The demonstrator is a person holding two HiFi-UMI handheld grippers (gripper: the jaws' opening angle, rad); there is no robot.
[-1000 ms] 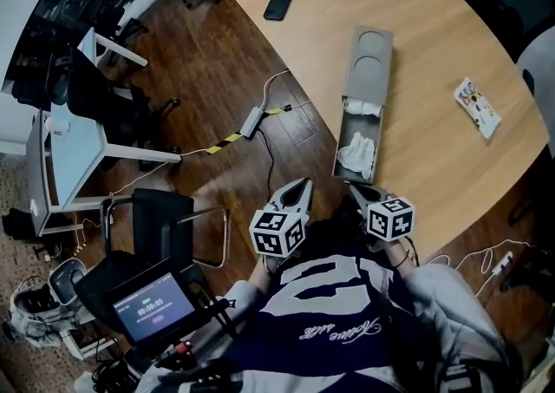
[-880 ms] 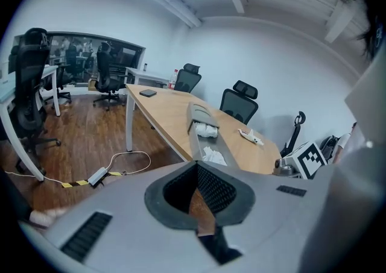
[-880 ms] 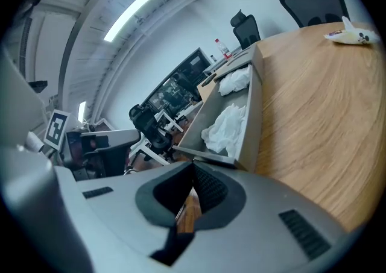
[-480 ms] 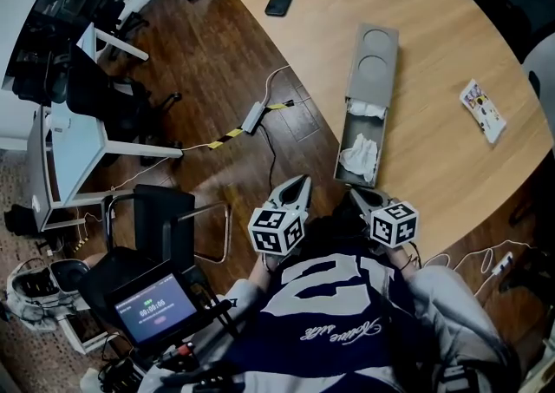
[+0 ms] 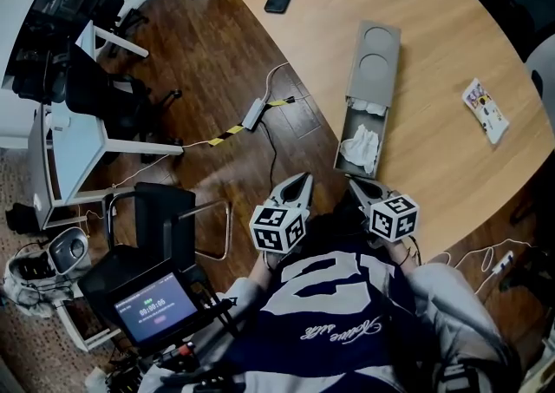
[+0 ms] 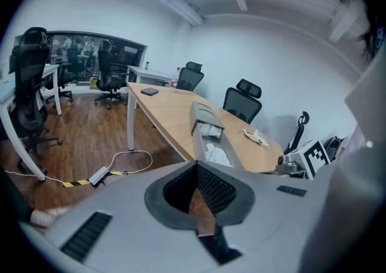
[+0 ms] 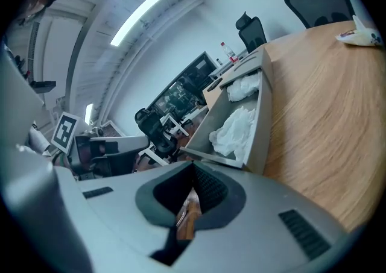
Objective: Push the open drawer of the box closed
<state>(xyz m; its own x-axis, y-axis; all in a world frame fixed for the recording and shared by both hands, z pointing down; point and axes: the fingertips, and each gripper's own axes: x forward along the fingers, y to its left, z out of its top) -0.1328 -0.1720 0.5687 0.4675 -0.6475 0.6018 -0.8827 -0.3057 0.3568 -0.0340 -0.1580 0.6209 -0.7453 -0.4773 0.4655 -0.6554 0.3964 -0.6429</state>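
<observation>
Our left claw and right claw are both pinched closed, empty; the right sits just beside the long grey box's open drawer on the pale wooden counter.

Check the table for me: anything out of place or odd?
Only the drawer: it stands pulled out of the gray box, toward the table's near edge, with crumpled white tissue inside. Nothing spilled or damaged shows.
</observation>
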